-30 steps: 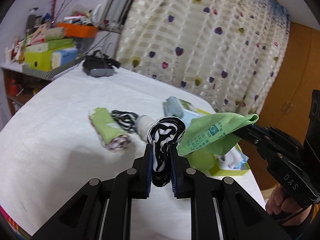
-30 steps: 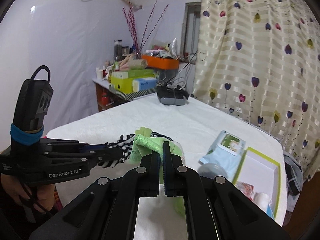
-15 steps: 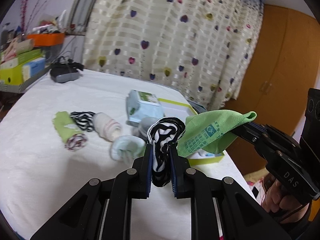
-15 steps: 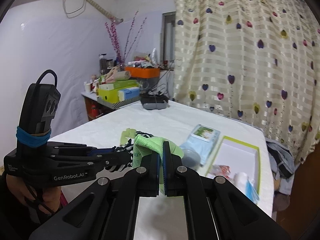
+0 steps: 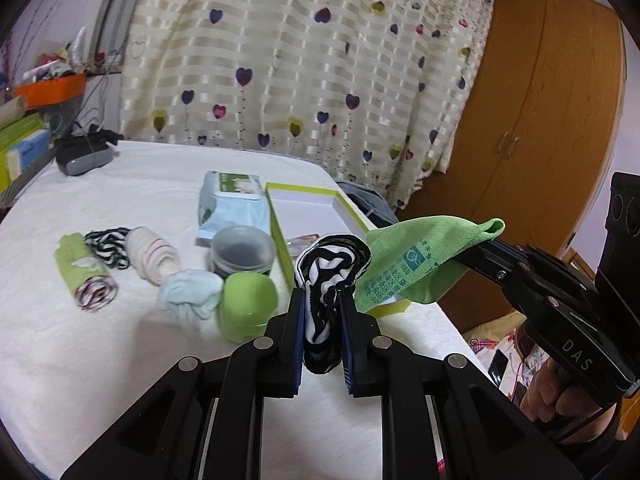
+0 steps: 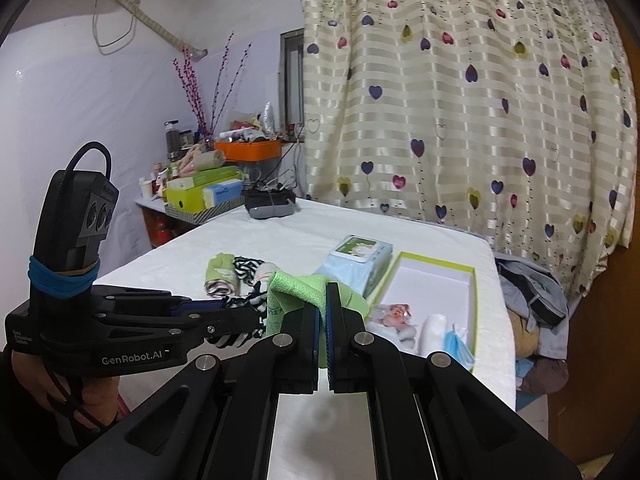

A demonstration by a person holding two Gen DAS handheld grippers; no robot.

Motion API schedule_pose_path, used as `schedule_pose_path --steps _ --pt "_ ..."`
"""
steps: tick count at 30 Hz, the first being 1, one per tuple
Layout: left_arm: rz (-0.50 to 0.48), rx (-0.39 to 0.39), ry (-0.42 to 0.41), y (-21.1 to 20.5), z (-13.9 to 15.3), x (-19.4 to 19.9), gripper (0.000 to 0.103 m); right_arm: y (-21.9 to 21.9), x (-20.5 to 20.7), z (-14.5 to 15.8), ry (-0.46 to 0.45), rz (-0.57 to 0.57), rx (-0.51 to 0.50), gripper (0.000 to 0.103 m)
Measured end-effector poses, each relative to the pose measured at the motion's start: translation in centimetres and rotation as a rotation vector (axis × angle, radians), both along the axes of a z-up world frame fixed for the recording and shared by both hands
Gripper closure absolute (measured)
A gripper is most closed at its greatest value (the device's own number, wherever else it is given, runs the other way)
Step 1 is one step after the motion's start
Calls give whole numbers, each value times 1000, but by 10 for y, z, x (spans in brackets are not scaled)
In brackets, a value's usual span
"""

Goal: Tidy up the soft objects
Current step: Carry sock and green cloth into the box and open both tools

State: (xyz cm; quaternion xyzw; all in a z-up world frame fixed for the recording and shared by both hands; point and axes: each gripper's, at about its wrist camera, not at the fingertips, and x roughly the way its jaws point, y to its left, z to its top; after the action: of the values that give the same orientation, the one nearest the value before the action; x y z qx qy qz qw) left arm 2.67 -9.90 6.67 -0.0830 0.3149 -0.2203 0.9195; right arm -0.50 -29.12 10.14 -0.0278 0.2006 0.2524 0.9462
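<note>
both grippers swung right toward the green-rimmed box (image 5: 352, 204); left fingers (image 5: 297, 320) still pinch striped sock (image 5: 330, 264), right fingers (image 6: 311, 320) green cloth (image 6: 298, 288).

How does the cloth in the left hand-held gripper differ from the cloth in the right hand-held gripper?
The left hand-held gripper holds a black-and-white striped cloth; the right hand-held gripper holds a plain green cloth with printed text. The striped cloth is bunched into a thick wad that keeps the jaws apart; the green cloth is a thin layer, with the jaws nearly together. Both are soft, clamped, and held above the white table.
</note>
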Motion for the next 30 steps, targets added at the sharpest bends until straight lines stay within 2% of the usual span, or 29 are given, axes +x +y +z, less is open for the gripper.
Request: schedule_pose_path --steps 20,30 --pt "-70 37 -4 -46 3 45 89 -42 32 -5 15 -117 20 101" --pt "-52 42 22 -60 -6 81 89 -53 65 -17 46 -144 23 101"
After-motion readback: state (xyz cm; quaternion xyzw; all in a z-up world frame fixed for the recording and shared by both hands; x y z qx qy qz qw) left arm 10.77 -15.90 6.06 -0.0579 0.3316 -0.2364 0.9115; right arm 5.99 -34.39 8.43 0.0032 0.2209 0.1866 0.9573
